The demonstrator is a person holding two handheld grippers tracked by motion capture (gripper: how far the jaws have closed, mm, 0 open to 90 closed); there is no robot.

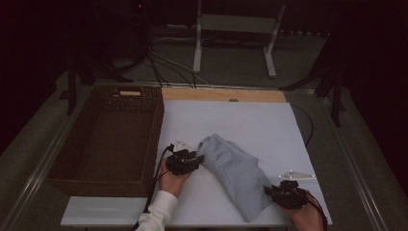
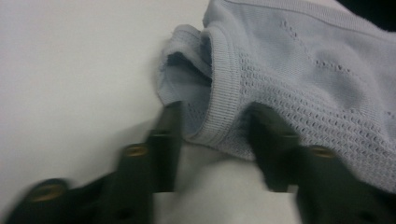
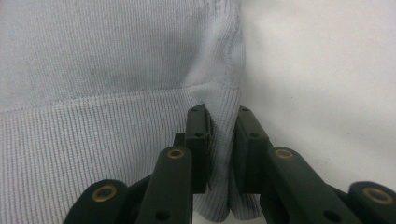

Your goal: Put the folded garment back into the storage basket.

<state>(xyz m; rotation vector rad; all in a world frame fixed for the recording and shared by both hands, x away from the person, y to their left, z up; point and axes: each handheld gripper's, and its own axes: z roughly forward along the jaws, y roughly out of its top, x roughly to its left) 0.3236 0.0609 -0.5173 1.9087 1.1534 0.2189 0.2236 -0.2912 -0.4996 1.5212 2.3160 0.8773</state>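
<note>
One pale blue knitted garment (image 1: 232,168), folded, lies mid-table. My right claw (image 3: 223,128) is clenched on its ribbed hem; my left claw (image 2: 212,126) is spread around its collar edge. One brown wicker basket (image 1: 110,139) stands left on the white table (image 1: 240,113).

Dim lab or test room, white counter (image 1: 240,115) under the claws, cables (image 1: 168,67) and metal stand legs (image 1: 197,43) on the floor beyond

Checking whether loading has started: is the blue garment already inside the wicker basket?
No, the blue garment lies on the white table, beside the basket.
</note>
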